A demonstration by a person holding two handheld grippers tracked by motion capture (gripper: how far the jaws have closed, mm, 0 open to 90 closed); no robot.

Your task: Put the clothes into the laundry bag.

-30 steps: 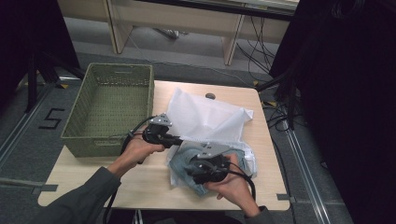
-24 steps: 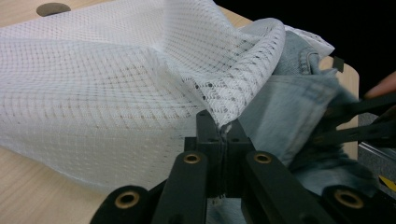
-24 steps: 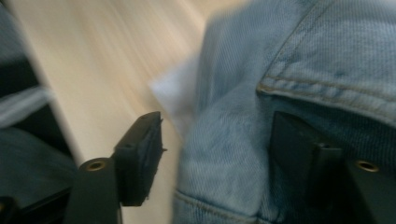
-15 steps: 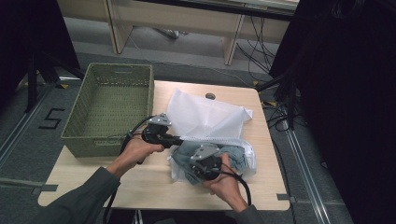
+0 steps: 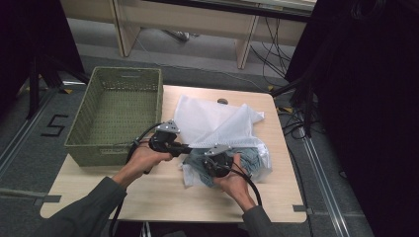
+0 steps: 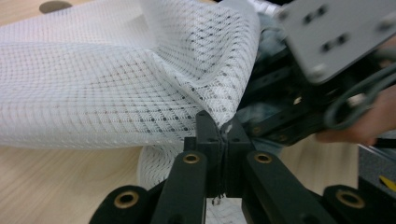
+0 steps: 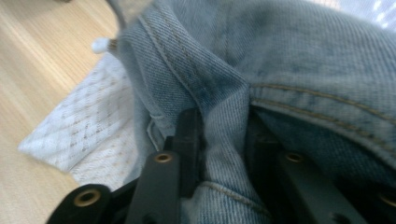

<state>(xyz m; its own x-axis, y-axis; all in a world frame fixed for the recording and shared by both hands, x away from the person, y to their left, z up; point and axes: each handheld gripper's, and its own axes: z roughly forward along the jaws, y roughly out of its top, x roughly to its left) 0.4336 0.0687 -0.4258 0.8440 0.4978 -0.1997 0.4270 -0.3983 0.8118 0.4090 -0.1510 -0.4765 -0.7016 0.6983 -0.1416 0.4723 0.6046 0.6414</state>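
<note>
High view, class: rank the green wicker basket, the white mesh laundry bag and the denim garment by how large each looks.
1. Green wicker basket
2. White mesh laundry bag, close behind the basket
3. Denim garment, partly hidden by the bag, so its full size is unsure

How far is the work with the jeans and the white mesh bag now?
Done: the denim garment lies partly inside the white mesh bag. In hand: the left gripper is shut on the bag's edge and lifts it, and the right gripper clamps a denim fold. Left: some denim shows outside the opening, and the green basket holds nothing.
</note>
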